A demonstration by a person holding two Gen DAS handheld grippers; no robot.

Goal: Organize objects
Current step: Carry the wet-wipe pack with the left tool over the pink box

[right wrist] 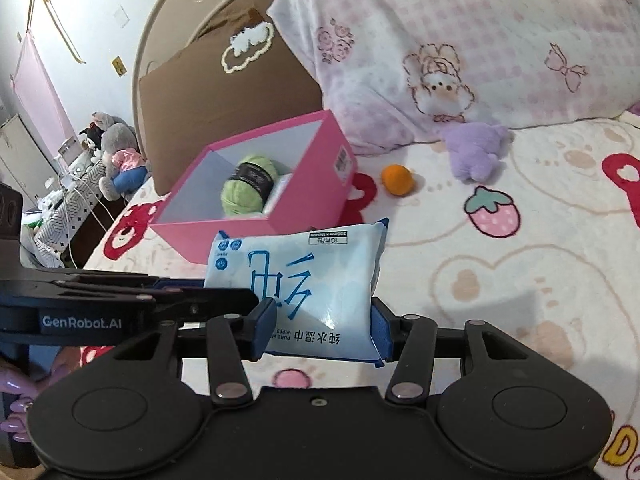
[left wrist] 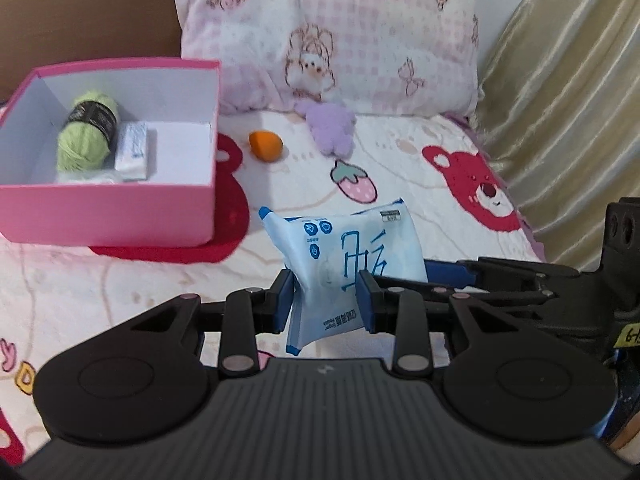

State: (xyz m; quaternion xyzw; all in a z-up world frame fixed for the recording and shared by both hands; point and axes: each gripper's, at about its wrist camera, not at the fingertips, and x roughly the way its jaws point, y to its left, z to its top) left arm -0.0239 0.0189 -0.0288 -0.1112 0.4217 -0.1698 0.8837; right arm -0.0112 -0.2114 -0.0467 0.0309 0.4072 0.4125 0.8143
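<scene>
Both tools grip the same light-blue plastic pack of wet wipes (left wrist: pixel 344 258), lifted clear of the bed's cream blanket with red bear and strawberry prints (left wrist: pixel 420 172). Left tool (left wrist: pixel 326 304): jaws narrow, blue pads pinching the pack's lower part, the wrapper creased between them. Right tool (right wrist: pixel 324 326): jaws set wider, pads pressed on the two short ends of the pack near its bottom edge; pack face-on in the right wrist view with its print upside down. In the left view, the right tool's black body comes in from 3 o'clock behind the pack; in the right view, the left tool's black arm with white lettering comes in from 9 o'clock. Open pink cardboard box with white interior (left wrist: pixel 108 216) sits on the bed at 10 o'clock from the pack in the left view, near but not touching. Inside it: a green yarn ball with a black band (left wrist: pixel 86 132), and a small white-and-blue packet (left wrist: pixel 132 150) just beside it. Small orange egg-shaped item (left wrist: pixel 265 145) lies on the blanket at 11 o'clock, a fuzzy purple plush (left wrist: pixel 330 128) at 12, against the pink-checked pillow (left wrist: pixel 360 32). Gold curtain (left wrist: pixel 568 92) at 2 o'clock.
</scene>
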